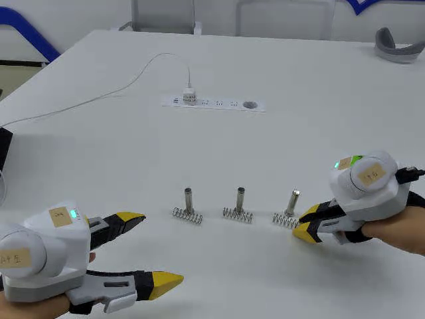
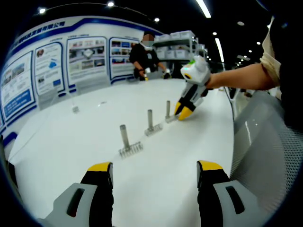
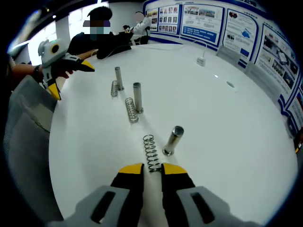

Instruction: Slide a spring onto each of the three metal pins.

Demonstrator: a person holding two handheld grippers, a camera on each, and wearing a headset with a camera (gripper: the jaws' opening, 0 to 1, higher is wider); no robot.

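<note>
Three upright metal pins stand in a row on the white table: left pin [image 1: 188, 198], middle pin [image 1: 240, 197], right pin [image 1: 293, 201]. A spring lies flat in front of each: left spring [image 1: 187, 215], middle spring [image 1: 238, 214], right spring [image 1: 285, 219]. My right gripper [image 1: 304, 224] is at the right spring's near end, and its yellow tips pinch that spring [image 3: 150, 150] beside the right pin [image 3: 172, 140]. My left gripper [image 1: 154, 249] hovers open in front of the left pin [image 2: 124, 137], holding nothing.
A white power strip [image 1: 212, 103] with a plug and cable lies further back on the table. A grey curved object [image 1: 397, 46] rests at the far right corner. Chairs stand behind the table, and people sit at its far side.
</note>
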